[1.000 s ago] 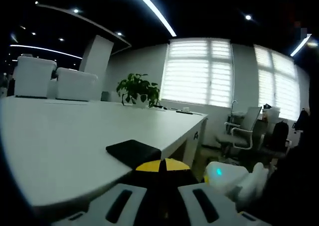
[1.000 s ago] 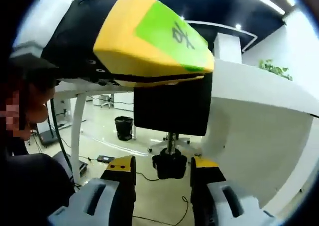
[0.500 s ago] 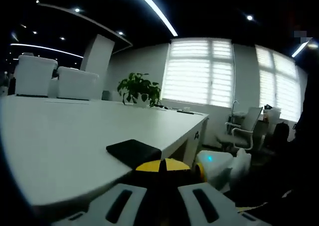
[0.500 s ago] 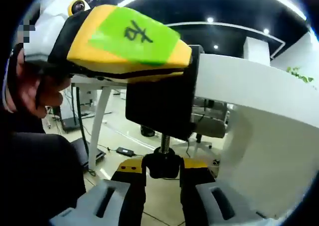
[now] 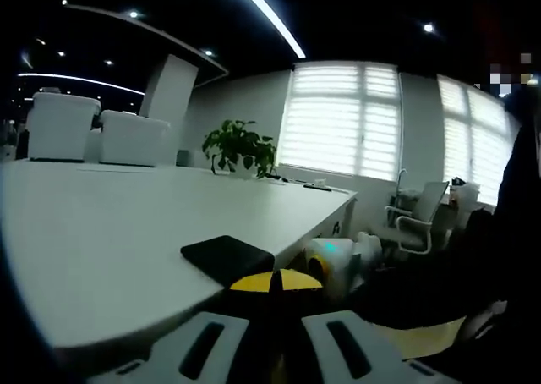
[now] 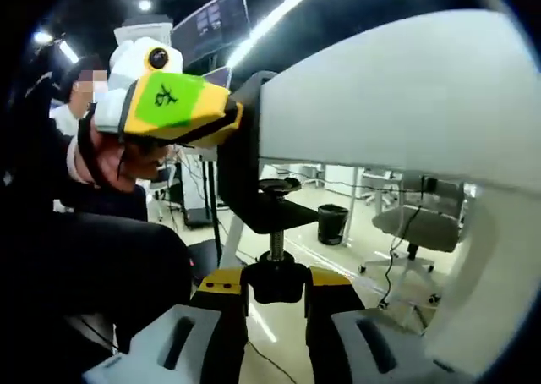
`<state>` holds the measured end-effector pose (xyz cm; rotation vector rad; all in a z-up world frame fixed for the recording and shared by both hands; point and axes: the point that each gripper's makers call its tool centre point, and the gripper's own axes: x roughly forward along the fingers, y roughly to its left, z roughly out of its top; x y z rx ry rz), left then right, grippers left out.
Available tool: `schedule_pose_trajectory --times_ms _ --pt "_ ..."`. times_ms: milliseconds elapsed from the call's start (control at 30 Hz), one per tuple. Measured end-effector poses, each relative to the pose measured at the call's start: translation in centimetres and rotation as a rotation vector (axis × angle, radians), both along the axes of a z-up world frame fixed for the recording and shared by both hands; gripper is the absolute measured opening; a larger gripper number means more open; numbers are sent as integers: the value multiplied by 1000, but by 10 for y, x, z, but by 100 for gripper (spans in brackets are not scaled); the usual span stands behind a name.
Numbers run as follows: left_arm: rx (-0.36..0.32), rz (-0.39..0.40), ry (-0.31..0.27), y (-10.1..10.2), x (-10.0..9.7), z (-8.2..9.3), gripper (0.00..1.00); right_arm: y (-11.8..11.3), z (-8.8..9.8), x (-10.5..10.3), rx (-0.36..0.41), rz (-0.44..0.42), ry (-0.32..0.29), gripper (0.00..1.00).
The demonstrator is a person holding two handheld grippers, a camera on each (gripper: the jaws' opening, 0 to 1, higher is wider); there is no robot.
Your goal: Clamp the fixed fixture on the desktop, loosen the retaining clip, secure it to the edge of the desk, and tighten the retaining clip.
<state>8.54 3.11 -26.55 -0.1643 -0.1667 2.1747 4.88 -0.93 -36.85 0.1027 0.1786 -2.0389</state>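
clamp (image 6: 254, 177): black, C-shaped, hooked over the desk (image 6: 397, 88) edge just ahead of the right gripper; its top pad (image 5: 226, 257) lies flat on the desk, right in front of the left gripper's tips.
knob (image 6: 277, 280): black, at the bottom of the screw, between the right gripper's jaws.
right gripper (image 6: 275, 293): clenched on the knob from below.
left gripper (image 5: 272, 284): yellow tips closed together; it looks to be pinching the clamp's upper end, though the contact itself is hidden.
handling: probably rigid metal or hard plastic, moderately heavy, not fragile; the smooth frame may slip.
where to hold: steady the frame at its top, turn only the knob.
risk: the knob could slide within the jaws while being twisted.
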Motion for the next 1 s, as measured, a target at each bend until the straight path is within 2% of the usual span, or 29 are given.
schedule_pose_trajectory --times_ms 133,200,233,267,333,400,500,533,600,700,733,800,867,900,1000 --pt "-1 0 -1 0 0 0 1 -1 -1 -1 -28 -22 -30 24" --pt "-1 2 0 0 0 0 1 1 4 -4 -21 -94 62 26" --pt "-1 2 0 0 0 0 1 1 5 -4 -21 -104 76 29" --pt "-1 4 3 1 0 0 1 5 6 -3 -26 -206 75 36" --pt "-2 2 2 2 -1 -1 1 7 6 -2 -28 -264 54 45" --pt "-7 -1 5 5 -1 -2 1 20 11 3 -49 -442 26 46" --pt "-7 -2 10 6 0 -3 1 26 13 12 -74 -576 -23 46" --pt "-2 0 11 6 0 -2 1 24 9 17 -42 -595 -37 45" --pt "-1 1 17 6 0 -2 1 18 6 21 -8 -633 -8 46" --pt "-6 -1 23 6 0 -2 1 16 1 19 2 -715 7 45" --pt "-10 0 25 6 1 -2 1 17 -4 16 -7 -774 -15 46" --pt "-4 0 24 6 1 -2 1 20 -12 9 30 -832 -15 45" --pt "-9 4 30 6 3 -2 1 22 -7 7 1 -869 -2 45" --pt "-33 6 58 6 3 -2 1 21 -6 7 3 -869 0 45" --pt "-23 10 61 6 4 -1 1 23 -7 -3 6 -877 -3 44"
